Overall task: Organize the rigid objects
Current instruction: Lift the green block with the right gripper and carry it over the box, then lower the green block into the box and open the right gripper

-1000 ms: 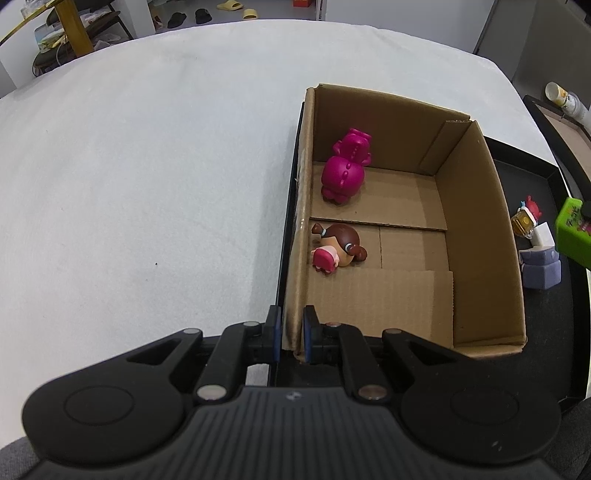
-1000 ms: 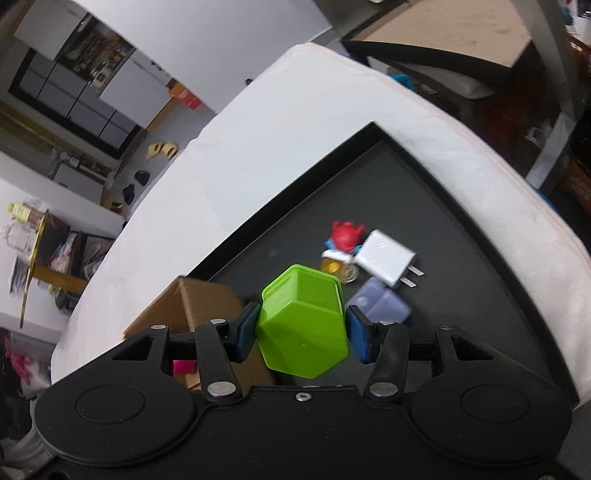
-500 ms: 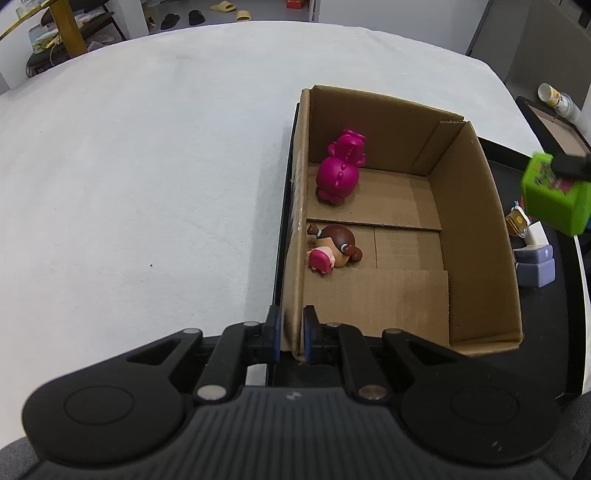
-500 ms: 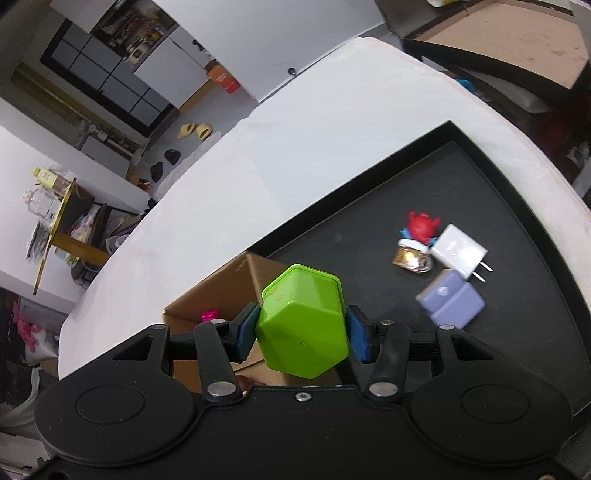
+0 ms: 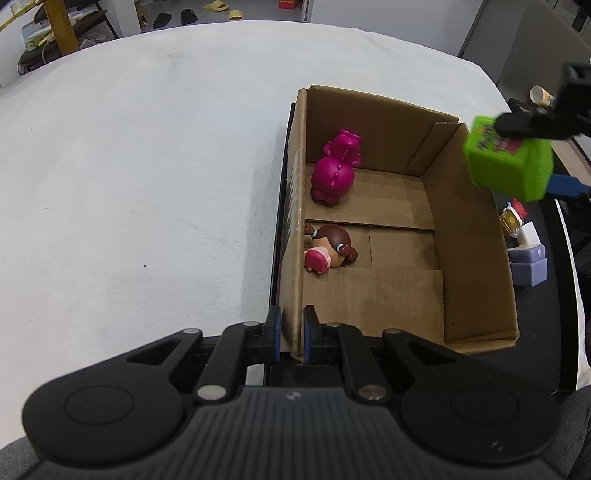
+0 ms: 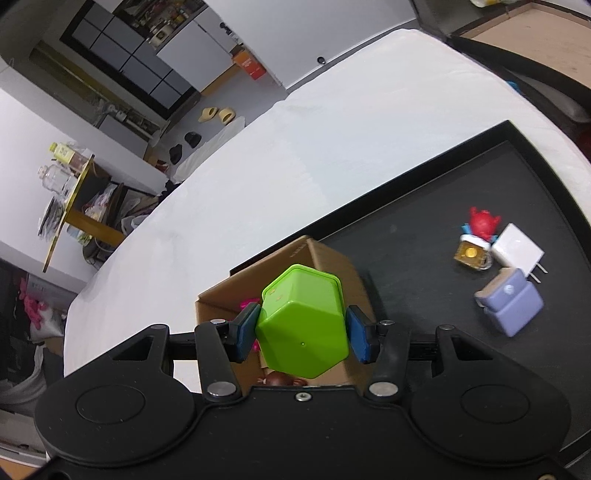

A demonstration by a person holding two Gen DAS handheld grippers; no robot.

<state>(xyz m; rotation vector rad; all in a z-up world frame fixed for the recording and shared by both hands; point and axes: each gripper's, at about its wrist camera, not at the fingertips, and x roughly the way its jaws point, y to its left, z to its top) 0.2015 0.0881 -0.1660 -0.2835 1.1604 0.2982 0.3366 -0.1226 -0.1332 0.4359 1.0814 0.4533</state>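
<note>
An open cardboard box [image 5: 476, 258] stands on a black tray [image 6: 424, 229]. My left gripper [image 5: 290, 336] is shut on the box's near left wall. Inside lie a magenta figure [image 5: 334, 173] and a brown-haired doll [image 5: 328, 249]. My right gripper [image 6: 303, 334] is shut on a green hexagonal container [image 6: 303, 325], which hangs over the box's right wall; the green container [image 5: 508, 164] also shows at the right of the left wrist view. On the tray lie a red and gold toy [image 6: 476, 240], a white charger [image 6: 519, 253] and a lavender block [image 6: 511, 304].
The tray and box rest on a white-covered table [image 5: 147, 166]. Past the table's far edge are a wooden shelf with bottles [image 6: 70, 206], slippers [image 6: 216, 114] on the floor and dark cabinets. A second tray with a board [image 6: 528, 33] lies beyond the right edge.
My right gripper has carried the green container leftward from above the tray's loose items to above the box's right wall. The left gripper has held still on the box.
</note>
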